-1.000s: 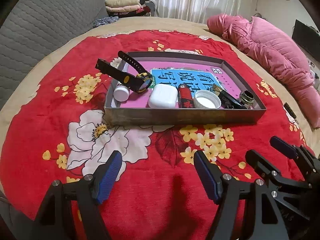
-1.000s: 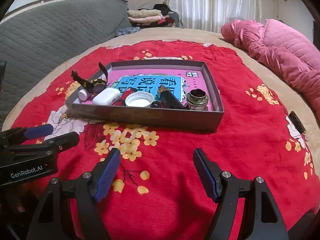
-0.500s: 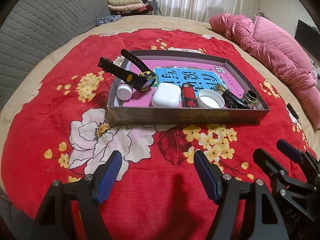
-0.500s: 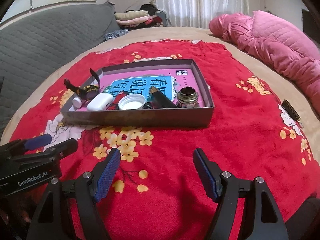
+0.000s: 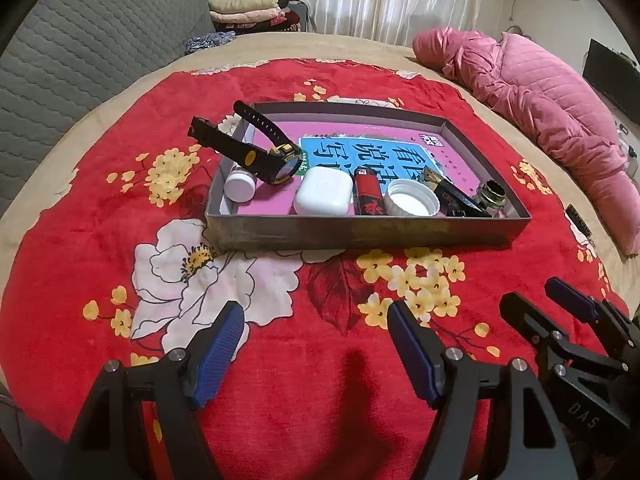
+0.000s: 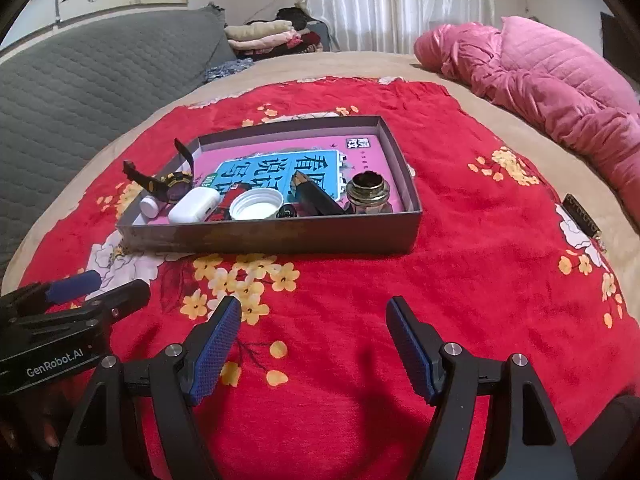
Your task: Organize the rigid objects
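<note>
Fingers (image 5: 222,354) of both grippers apart over the blanket (image 5: 100,216), holding nothing; watch (image 5: 256,152), case (image 5: 324,194), lighter (image 5: 367,196), cap (image 5: 412,202) already along the box's (image 5: 360,234) near edge, watch strap overhanging its left corner.

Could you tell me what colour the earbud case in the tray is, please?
The earbud case is plain white, clearest in the left wrist view.

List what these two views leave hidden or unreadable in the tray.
- Small black item: right wrist view, tray front wall cuts it off; unidentifiable.
- Book title: both views, partly covered by the case, lighter and cap.
- Watch dial: too small to read.
</note>
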A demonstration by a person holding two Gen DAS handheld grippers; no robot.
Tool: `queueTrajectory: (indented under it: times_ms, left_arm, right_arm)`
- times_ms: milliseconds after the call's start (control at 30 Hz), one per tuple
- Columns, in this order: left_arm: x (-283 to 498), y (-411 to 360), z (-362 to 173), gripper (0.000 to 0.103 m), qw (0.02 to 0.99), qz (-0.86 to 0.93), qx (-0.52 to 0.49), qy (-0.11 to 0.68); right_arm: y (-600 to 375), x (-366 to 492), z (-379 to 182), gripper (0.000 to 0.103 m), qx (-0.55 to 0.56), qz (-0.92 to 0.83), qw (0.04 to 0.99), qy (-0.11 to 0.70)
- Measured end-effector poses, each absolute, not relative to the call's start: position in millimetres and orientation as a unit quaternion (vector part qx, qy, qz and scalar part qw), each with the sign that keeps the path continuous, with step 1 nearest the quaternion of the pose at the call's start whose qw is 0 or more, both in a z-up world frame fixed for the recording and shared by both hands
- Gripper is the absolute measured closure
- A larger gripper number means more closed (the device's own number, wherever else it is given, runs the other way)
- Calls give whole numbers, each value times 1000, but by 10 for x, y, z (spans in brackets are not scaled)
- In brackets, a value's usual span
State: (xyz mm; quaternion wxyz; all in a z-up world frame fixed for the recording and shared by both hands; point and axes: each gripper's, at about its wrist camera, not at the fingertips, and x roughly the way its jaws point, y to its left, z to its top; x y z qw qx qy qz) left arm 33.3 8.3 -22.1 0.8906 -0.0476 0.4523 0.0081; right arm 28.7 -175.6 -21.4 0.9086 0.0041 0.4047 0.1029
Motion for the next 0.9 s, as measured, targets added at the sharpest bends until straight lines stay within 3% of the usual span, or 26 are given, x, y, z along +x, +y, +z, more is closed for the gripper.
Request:
queueTrajectory:
  times_ms: [900]
  left_arm:
    - [335,100,-239,29,889,19,-45,455]
  right_arm:
    - [-1618,269,-244,27,-23,129,906,403]
